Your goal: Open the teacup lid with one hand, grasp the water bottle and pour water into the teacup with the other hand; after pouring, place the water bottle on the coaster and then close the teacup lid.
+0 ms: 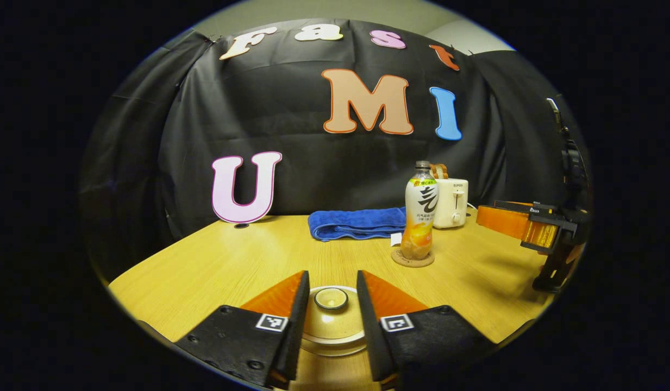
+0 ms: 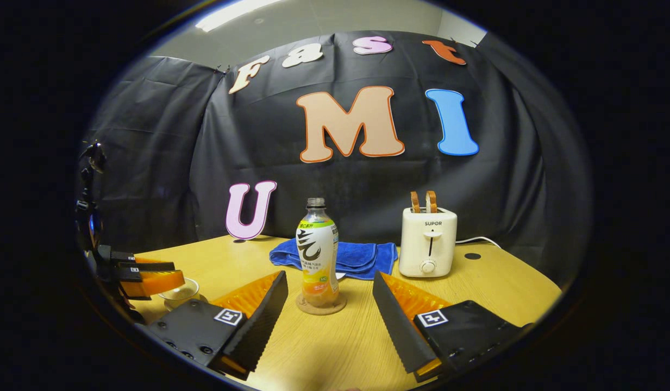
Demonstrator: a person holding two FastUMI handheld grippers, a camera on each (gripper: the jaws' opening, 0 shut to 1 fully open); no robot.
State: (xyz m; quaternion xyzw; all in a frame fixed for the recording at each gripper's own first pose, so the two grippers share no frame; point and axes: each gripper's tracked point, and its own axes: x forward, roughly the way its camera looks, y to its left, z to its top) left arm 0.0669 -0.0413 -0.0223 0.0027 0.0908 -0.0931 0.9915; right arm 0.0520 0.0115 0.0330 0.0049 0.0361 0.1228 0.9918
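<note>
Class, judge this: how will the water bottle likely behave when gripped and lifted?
The water bottle is tall and narrow on a small coaster, so probably tippy. Liquid sits only low down, so likely light. Its smooth label may slip.

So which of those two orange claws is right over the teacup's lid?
The left gripper: its open fingers sit either side of the lid's knob on the teacup. The right gripper, also open, faces the water bottle on its coaster.
</note>
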